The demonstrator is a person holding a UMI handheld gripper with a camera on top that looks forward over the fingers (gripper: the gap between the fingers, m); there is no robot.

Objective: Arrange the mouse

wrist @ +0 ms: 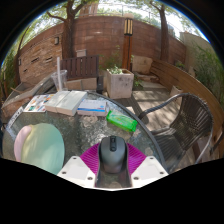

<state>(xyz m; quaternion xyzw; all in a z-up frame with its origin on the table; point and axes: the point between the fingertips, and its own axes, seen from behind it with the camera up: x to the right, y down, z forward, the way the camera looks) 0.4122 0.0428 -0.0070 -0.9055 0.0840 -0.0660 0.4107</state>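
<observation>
Tongs [112, 166] clamp dark grey mouse [112, 151]

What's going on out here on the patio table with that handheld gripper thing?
A person-held gripper has its jaws closed on a dark grey computer mouse, the purple pads pressing both of its sides, just above the mottled stone table. Beside the mouse is a round pastel plate; just beyond it is a small green packet, and farther back lie a white book and a clear plastic cup. A metal chair stands past the table's edge.
</observation>
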